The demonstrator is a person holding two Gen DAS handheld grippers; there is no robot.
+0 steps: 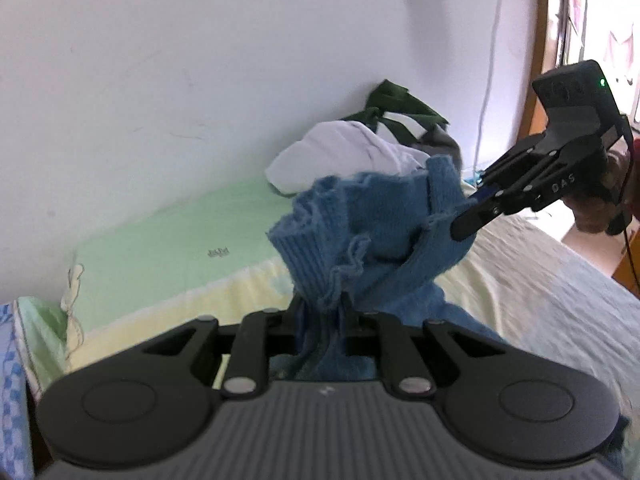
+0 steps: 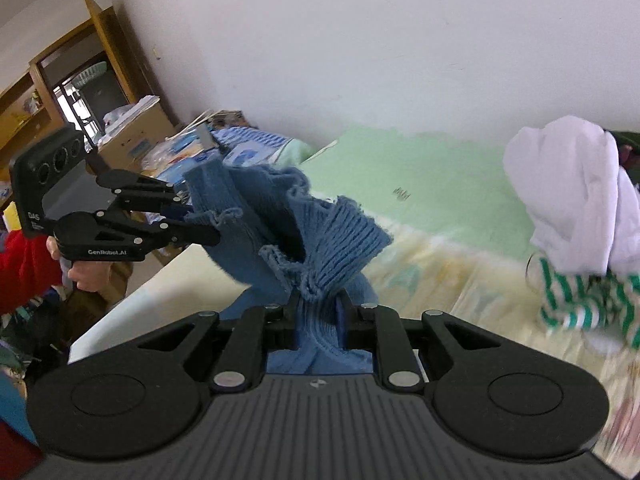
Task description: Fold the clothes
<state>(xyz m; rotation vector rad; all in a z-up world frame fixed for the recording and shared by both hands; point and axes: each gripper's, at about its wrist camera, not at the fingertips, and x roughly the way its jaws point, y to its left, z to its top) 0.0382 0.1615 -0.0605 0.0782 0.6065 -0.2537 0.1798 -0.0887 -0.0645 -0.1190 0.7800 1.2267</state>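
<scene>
A blue ribbed knit garment [image 1: 360, 236] is held aloft above the pale green and yellow bed [image 1: 168, 256], gripped at two points. The left gripper [image 1: 322, 316] is clamped shut on bunched fabric at 6 o'clock; the right gripper [image 1: 466, 216], fingers closed on an edge, is seen at 3 o'clock. The garment's length is slung crumpled between them, with a heap of white cloth [image 2: 576, 196] lying beyond.

Blue ribbed knit garment [image 1: 360, 232], coarse and woolly with frayed, curled edges, pinched between matt black plastic fingers [image 1: 464, 222] with small shiny metal rivets [image 1: 239, 385]. Soft, matt cotton-like bedsheet [image 1: 160, 256] in pale green and yellow, lightly creased. Smooth white cloth [image 2: 568, 196] heaped beside striped green-and-white fabric [image 2: 580, 300]; glossy varnished wood on cabinet [image 2: 108, 28].
</scene>
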